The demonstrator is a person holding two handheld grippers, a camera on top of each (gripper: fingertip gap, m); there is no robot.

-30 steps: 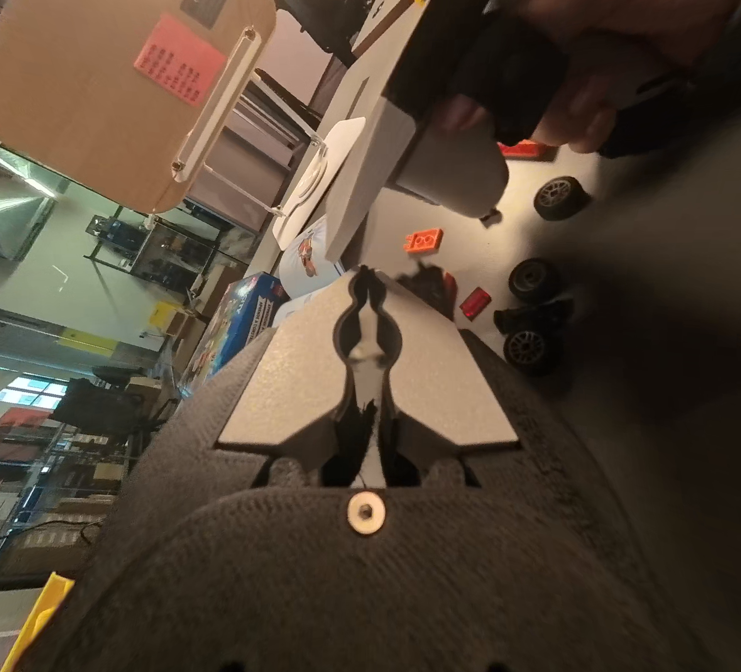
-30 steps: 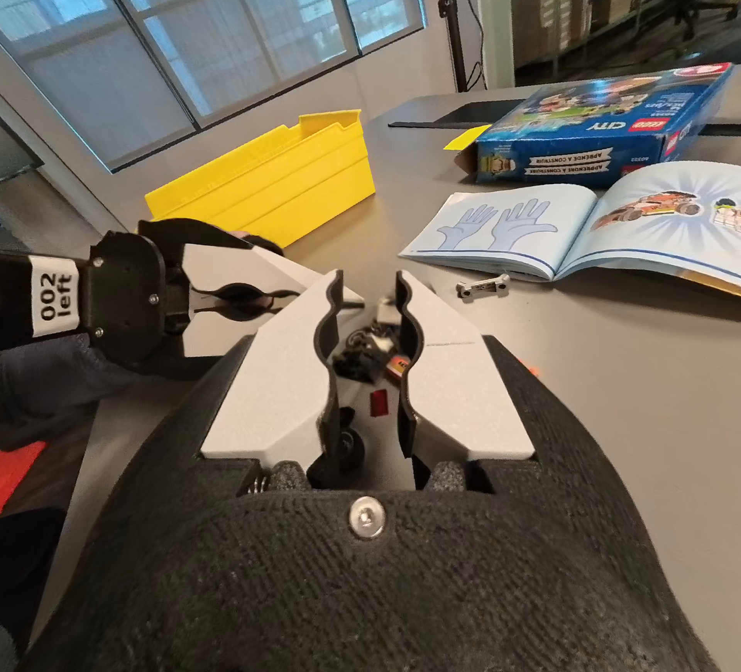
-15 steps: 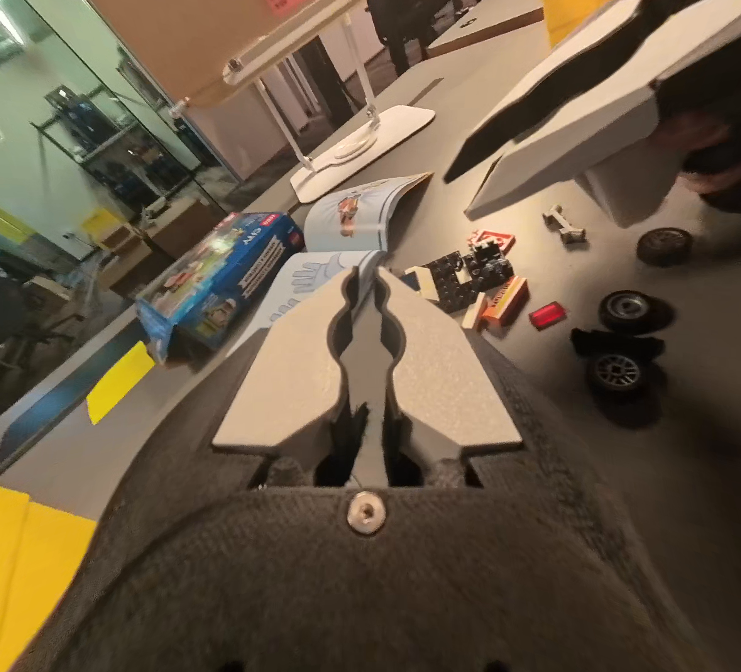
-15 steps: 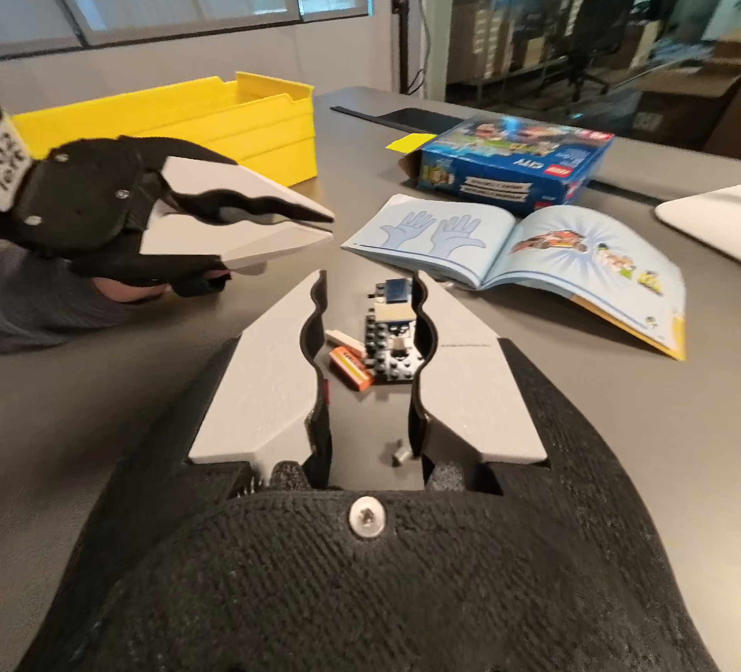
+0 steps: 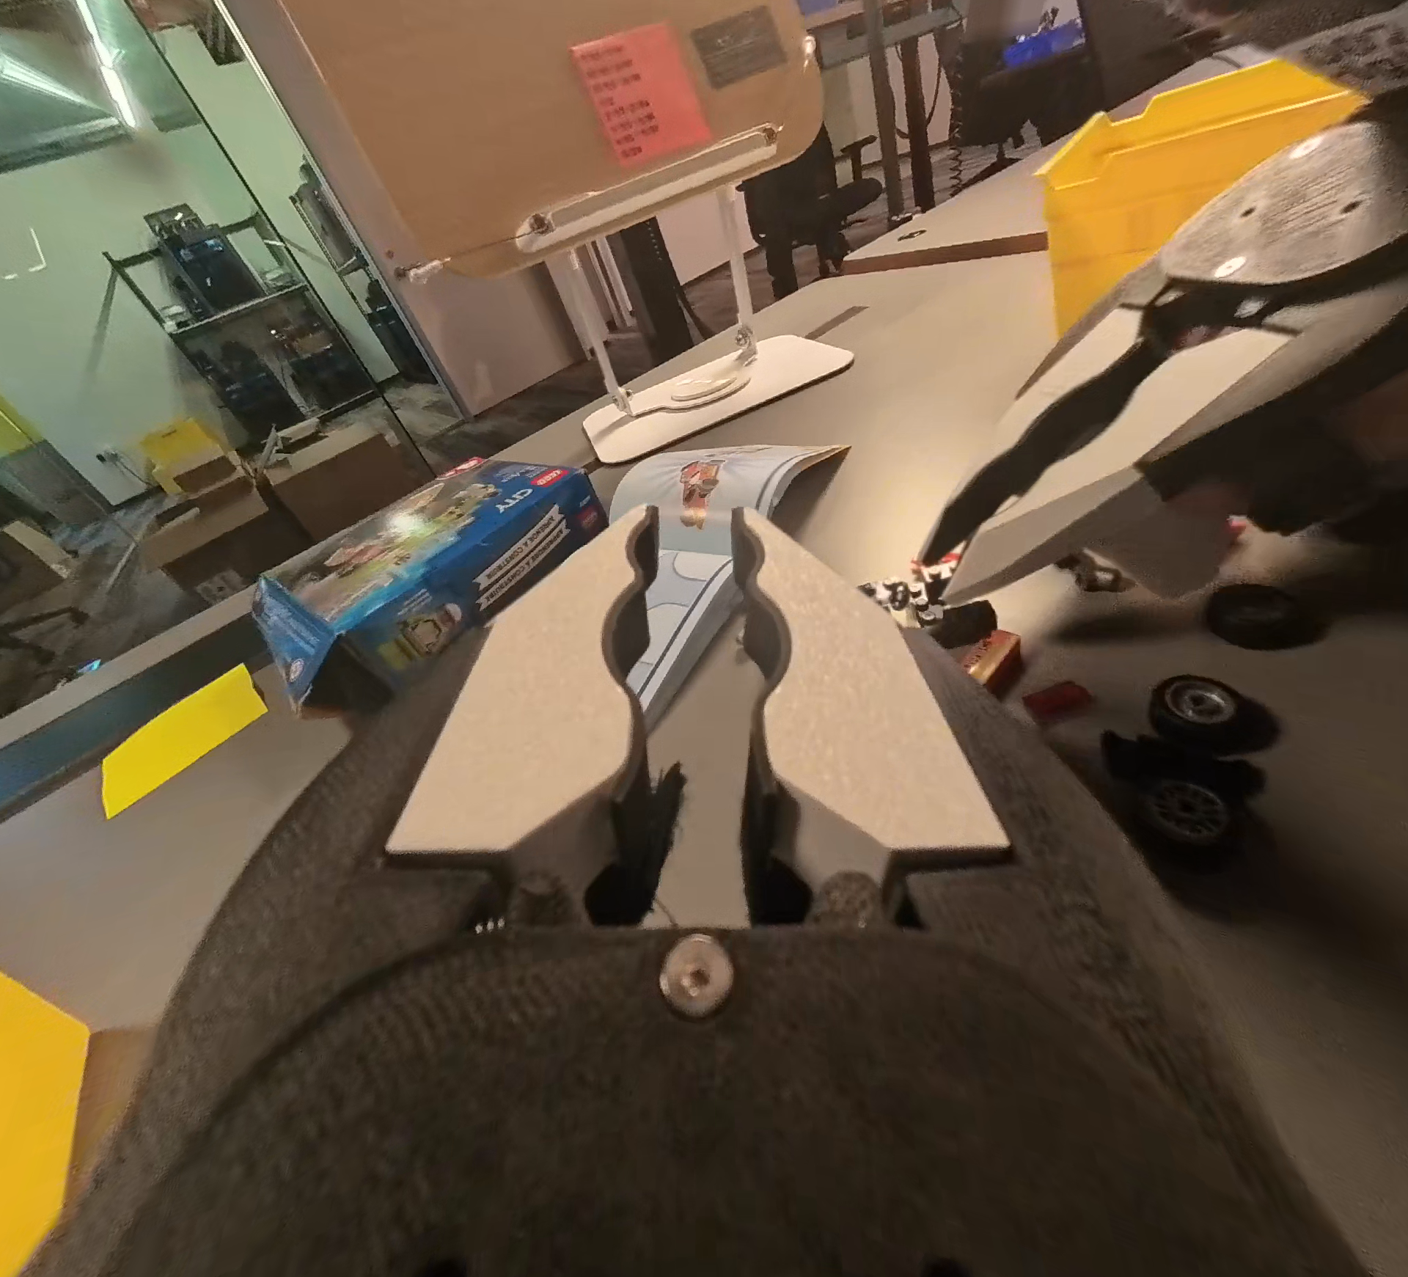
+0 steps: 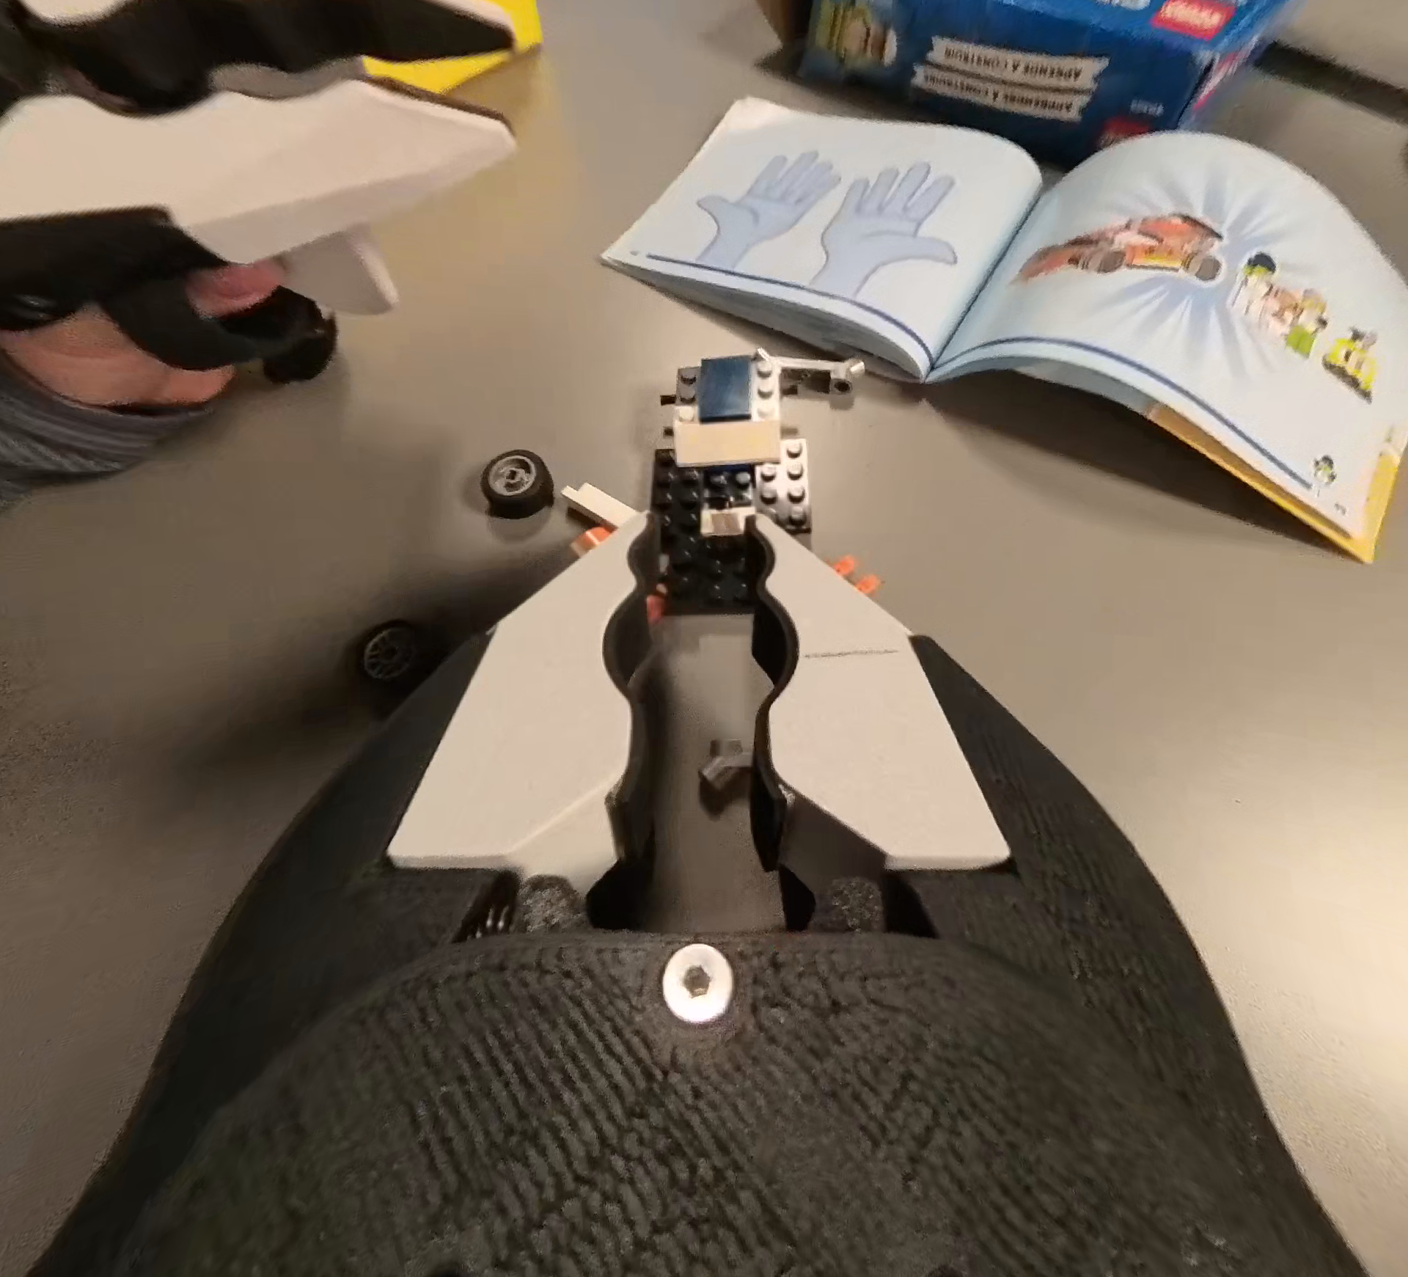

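Counts: 2 tools, 1 black brick chassis (image 6: 712, 478), 1 blue box (image 6: 1067, 13), 1 open booklet (image 6: 990, 265), 1 yellow bin (image 5: 1188, 173), 3 loose wheels in the left wrist view (image 5: 1196, 703), 1 small grey part (image 6: 724, 760) on the table (image 6: 1067, 707).

Right tool (image 6: 702, 525): tips straddle the chassis rear end, which sits on the table; can't tell if the pads press it. Half a second ago it was wider and further back.

Left tool (image 5: 689, 516): parted, nothing between the fingers, above the booklet. Was clenched a second ago.
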